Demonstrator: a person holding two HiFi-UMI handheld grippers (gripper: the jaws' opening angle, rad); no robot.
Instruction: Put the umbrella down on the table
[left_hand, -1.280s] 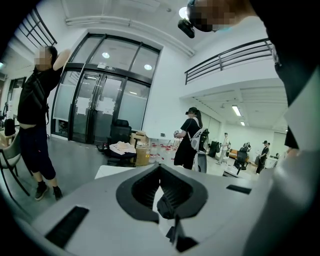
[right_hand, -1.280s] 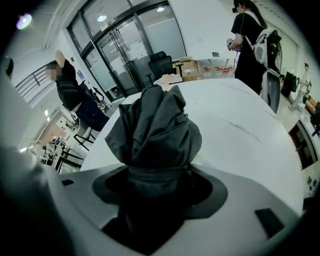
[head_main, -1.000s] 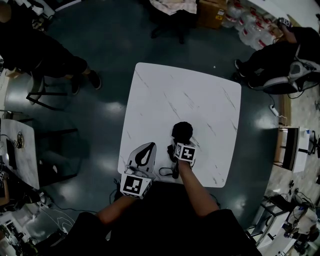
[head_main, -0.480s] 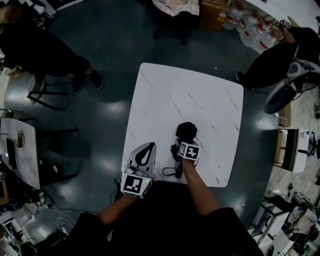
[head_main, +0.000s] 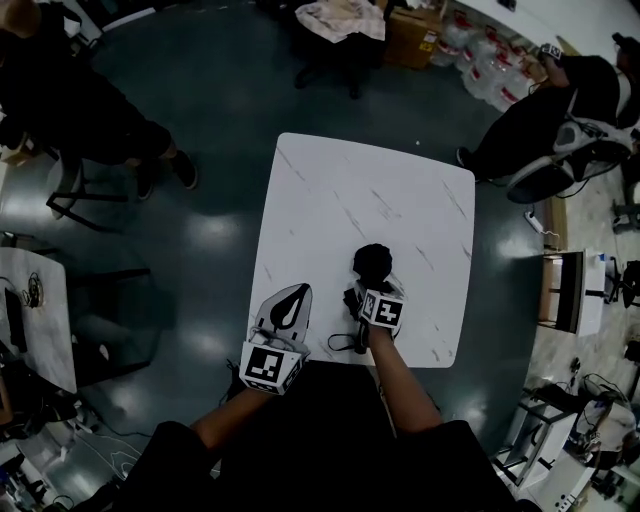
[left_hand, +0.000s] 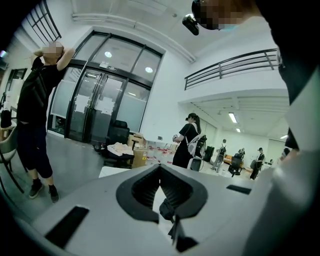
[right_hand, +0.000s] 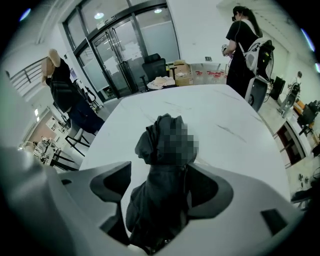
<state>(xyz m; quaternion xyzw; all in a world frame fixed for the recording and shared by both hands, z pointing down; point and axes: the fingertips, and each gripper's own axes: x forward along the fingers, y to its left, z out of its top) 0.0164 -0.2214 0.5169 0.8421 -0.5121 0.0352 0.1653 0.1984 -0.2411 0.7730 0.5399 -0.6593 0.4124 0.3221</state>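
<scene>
Right claw jaws wider than a second ago, opening; folded black umbrella sits between them, resting on white table near its front edge. Left claw jaws together, empty, over table's near-left corner

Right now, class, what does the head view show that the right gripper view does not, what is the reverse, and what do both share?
Head view only: the left gripper, jaws together and empty, over the table's near left corner.

Right gripper view only: how the right gripper stands, its jaws opening with the umbrella between them, and the glass doors behind.

Both: the black folded umbrella on the white table.
</scene>
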